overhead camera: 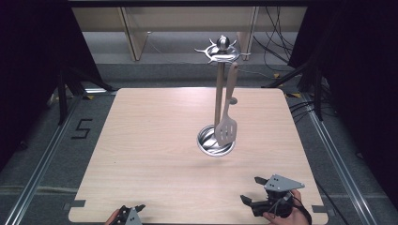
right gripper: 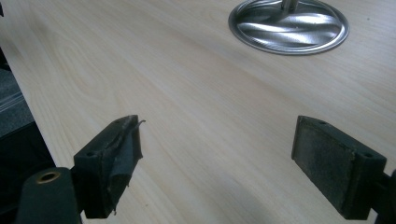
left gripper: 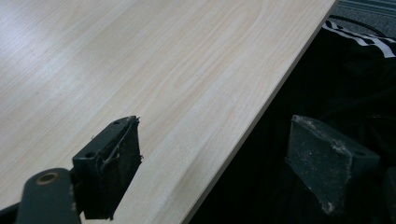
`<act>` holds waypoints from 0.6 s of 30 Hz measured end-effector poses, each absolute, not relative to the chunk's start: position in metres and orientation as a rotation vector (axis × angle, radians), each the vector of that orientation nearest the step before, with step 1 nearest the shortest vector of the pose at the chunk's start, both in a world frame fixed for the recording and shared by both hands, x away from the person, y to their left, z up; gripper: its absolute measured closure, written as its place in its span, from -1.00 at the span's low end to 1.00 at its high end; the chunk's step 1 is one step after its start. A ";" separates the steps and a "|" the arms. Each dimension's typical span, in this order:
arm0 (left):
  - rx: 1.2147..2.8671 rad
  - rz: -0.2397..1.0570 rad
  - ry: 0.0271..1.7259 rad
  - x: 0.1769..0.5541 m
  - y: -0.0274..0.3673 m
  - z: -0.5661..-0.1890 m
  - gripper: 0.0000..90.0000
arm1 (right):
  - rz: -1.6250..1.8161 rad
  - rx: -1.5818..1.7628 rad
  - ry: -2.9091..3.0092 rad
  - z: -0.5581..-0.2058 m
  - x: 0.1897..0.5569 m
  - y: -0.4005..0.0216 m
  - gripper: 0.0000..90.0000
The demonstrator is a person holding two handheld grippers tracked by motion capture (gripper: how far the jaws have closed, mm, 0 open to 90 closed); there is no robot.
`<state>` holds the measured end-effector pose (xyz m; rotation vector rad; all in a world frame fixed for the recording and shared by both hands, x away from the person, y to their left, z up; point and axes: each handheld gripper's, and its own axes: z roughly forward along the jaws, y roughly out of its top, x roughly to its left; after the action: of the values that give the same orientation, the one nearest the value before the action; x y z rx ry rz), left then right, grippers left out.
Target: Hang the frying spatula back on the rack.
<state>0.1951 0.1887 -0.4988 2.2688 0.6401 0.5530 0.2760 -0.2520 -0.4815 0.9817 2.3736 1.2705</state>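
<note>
Steel slotted spatula [overhead camera: 226, 129] hangs from the hook ring at the top of the utensil stand [overhead camera: 219, 93], its blade just above the stand's round base: probably light, stiff and slippery, best pinched across the flat handle below the hook. Right gripper [overhead camera: 251, 192], jaws wide apart, sits well short of that base; left gripper [overhead camera: 133, 212], also open, farther off.

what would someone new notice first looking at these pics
The tall metal stand rising from a round shiny base right of the table's middle, with a slotted spatula hanging from its top ring. After that, the right tool, jaws open, at the near right edge, and the left tool, also open, at the near left edge.
</note>
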 end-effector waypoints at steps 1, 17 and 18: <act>2.269 0.551 0.643 0.195 0.189 -0.499 -0.63 | 1.273 0.986 2.384 -0.482 0.275 -0.252 -0.63; 2.283 0.562 0.635 0.196 0.190 -0.499 -0.63 | 1.268 1.013 2.361 -0.486 0.264 -0.256 -0.63; 2.284 0.562 0.634 0.196 0.190 -0.499 -0.63 | 1.266 1.003 2.362 -0.486 0.264 -0.257 -0.63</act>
<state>0.1963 0.1905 -0.4986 2.2839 0.6338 0.5620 0.2643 -0.2565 -0.4863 1.0027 2.3621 1.2658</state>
